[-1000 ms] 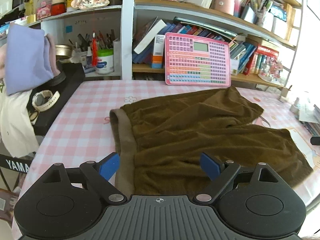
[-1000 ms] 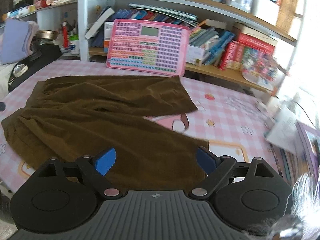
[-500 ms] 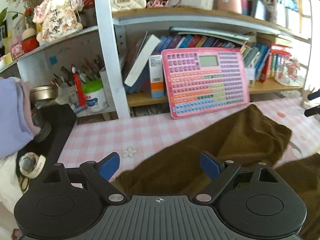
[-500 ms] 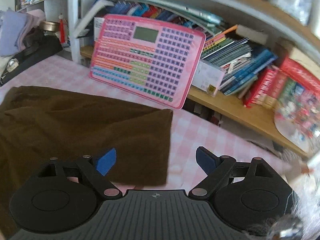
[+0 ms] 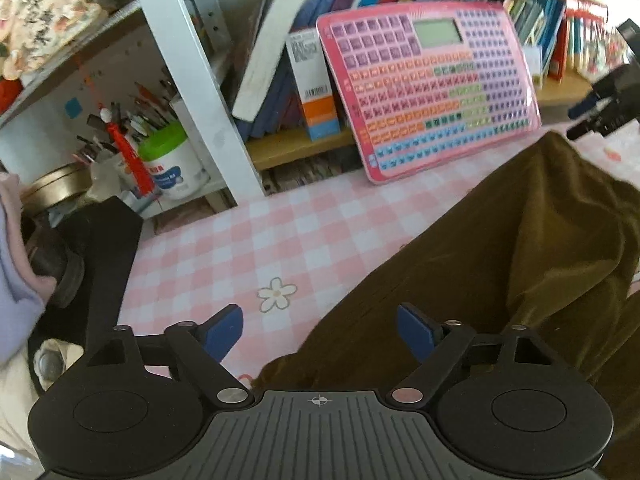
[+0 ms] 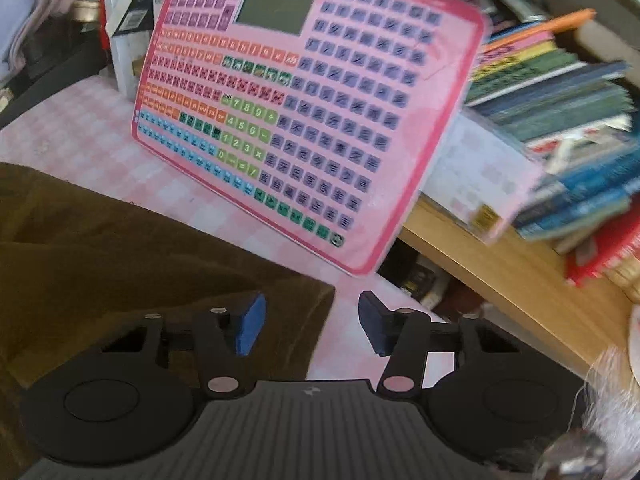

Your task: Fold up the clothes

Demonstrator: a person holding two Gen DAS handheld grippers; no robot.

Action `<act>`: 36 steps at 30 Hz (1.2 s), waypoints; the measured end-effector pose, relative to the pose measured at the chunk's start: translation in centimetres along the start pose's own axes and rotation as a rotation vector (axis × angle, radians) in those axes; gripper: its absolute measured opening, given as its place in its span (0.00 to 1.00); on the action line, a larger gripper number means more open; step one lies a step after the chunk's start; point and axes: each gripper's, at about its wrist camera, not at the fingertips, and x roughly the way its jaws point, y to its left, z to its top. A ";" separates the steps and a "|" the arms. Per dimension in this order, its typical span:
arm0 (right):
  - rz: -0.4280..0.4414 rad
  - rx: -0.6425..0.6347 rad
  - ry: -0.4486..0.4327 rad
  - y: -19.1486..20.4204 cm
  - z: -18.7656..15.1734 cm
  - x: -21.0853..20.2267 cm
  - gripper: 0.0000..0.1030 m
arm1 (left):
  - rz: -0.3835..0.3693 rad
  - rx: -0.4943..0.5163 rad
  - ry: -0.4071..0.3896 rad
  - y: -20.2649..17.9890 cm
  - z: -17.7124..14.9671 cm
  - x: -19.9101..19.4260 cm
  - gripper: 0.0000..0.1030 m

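- My left tongs point(image 5: 320, 330) were apart, with nothing between the blue pads point(image 5: 222, 330); they hung low over the near left edge of the brown garment point(image 5: 500, 264).
- My right tongs point(image 6: 311, 326) were also apart and held nothing, poised over the garment's far right corner point(image 6: 304, 300), where the cloth ended and the pink check showed.
- The brown garment point(image 6: 120, 248) lay on the bench point(image 5: 256, 248), which was covered in a pink-and-white checked cloth with a white flower print point(image 5: 277, 293). In the left view the cloth rose in a loose hump toward the far right; in the right view it lay flatter, with long creases running to the left.
- The pink toy keyboard point(image 6: 304, 112) stood tilted against the bookshelf point(image 5: 296, 148) at the far side of the bench, just beyond the garment's far edge and not touching it.
- At the far right of the left view, the other tongs point(image 5: 600, 104) showed above the garment's far corner.
- To the far left stood a white tub with a green lid point(image 5: 172, 164), stuffed with pens, and a black stand point(image 5: 108, 256) at the bench's left edge with a lilac cloth point(image 5: 16, 264) bunched beside it.
- Books point(image 6: 560, 112) lay stacked on the shelf to the right of the keyboard.
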 end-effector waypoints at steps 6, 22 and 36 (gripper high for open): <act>0.029 -0.035 0.031 0.0 0.7 2.7 0.50 | -0.027 0.036 0.075 0.6 0.0 2.9 0.77; 0.189 0.059 0.079 -3.0 0.5 3.9 0.10 | -0.176 0.002 0.179 1.7 -0.3 7.3 0.23; -0.037 0.170 -0.240 0.0 0.1 -12.0 0.07 | -0.151 0.074 -0.112 1.8 1.1 -1.5 0.03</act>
